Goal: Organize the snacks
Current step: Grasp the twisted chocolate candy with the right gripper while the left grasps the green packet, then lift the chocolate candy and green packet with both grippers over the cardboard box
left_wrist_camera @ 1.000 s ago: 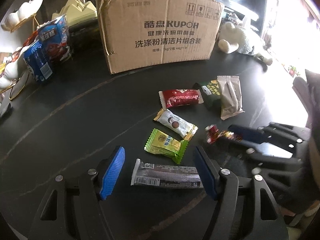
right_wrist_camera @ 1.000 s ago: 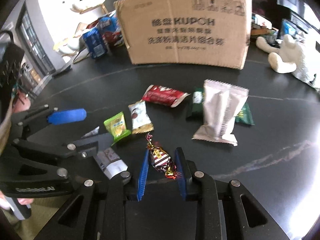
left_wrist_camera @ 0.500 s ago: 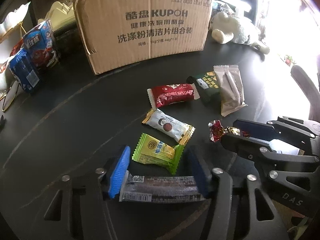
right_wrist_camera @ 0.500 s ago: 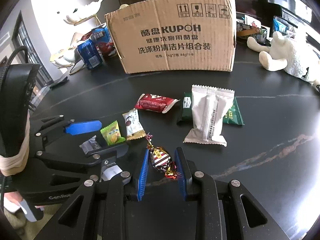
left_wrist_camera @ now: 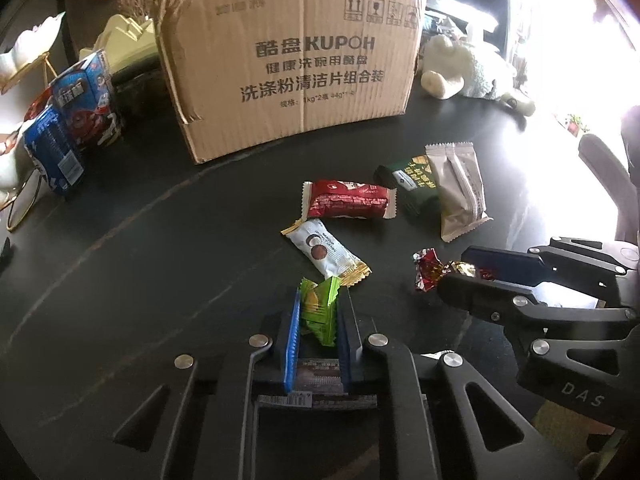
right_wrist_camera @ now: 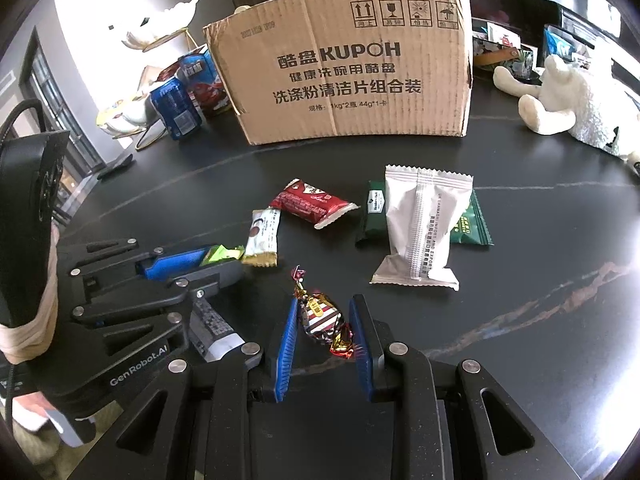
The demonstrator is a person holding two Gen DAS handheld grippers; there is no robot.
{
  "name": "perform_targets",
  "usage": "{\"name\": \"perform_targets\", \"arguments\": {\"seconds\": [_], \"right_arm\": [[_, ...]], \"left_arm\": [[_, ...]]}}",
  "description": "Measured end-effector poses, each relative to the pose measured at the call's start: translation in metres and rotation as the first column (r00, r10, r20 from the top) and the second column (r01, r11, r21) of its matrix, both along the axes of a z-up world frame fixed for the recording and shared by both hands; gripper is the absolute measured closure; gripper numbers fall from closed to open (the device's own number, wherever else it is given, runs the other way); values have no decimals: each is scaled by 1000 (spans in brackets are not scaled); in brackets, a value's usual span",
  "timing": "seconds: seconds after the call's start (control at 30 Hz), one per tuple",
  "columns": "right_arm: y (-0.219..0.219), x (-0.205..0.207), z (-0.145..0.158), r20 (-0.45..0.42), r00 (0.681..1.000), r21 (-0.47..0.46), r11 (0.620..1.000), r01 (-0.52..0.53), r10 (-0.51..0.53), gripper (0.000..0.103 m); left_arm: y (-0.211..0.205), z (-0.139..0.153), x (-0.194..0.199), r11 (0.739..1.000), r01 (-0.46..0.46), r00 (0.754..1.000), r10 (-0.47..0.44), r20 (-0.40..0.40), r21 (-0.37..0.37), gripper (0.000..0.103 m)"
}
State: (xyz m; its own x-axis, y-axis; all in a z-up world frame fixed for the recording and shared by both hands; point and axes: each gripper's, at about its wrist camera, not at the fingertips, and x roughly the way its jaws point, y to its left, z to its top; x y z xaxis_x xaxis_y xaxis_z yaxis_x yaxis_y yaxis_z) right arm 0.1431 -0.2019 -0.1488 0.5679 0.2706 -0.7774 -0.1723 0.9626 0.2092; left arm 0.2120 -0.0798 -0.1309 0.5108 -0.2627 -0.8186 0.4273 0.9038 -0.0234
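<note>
My left gripper (left_wrist_camera: pixel 318 300) is shut on a green snack packet (left_wrist_camera: pixel 320 312), crumpled between the blue pads; it also shows in the right wrist view (right_wrist_camera: pixel 222 255). A grey-wrapped bar (left_wrist_camera: pixel 320 376) lies under the left gripper. My right gripper (right_wrist_camera: pixel 324 308) is shut on a foil-wrapped candy (right_wrist_camera: pixel 324 318), seen in the left wrist view (left_wrist_camera: pixel 430 274). On the black table (right_wrist_camera: pixel 520 280) lie a white packet (left_wrist_camera: pixel 324 252), a red packet (left_wrist_camera: pixel 348 200), a dark green packet (left_wrist_camera: pixel 408 188) and a beige pouch (left_wrist_camera: pixel 458 192). A cardboard box (left_wrist_camera: pixel 296 64) stands behind them.
Blue snack boxes (left_wrist_camera: pixel 68 120) stand at the back left beside a gold wire stand (left_wrist_camera: pixel 24 200). A white plush toy (right_wrist_camera: pixel 572 100) lies at the back right. A chair (left_wrist_camera: pixel 608 184) sits past the table's right edge.
My left gripper moved forward over the grey bar and closed on the green packet, crumpling it upright. My right gripper still holds the candy, slightly nearer the box.
</note>
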Motion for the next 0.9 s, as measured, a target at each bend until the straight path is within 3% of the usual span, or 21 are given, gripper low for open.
{"name": "perform_targets", "arguments": {"seconds": [0.33, 0.9], "right_arm": [[6, -7, 23, 35, 999, 3, 1000, 2, -2, 76], [1, -1, 121, 254, 966, 3, 998, 55, -54, 76]], "left_arm": [[15, 36, -12, 996, -34, 998, 39, 54, -80, 86], [18, 133, -3, 987, -18, 973, 53, 226, -157, 86]]}}
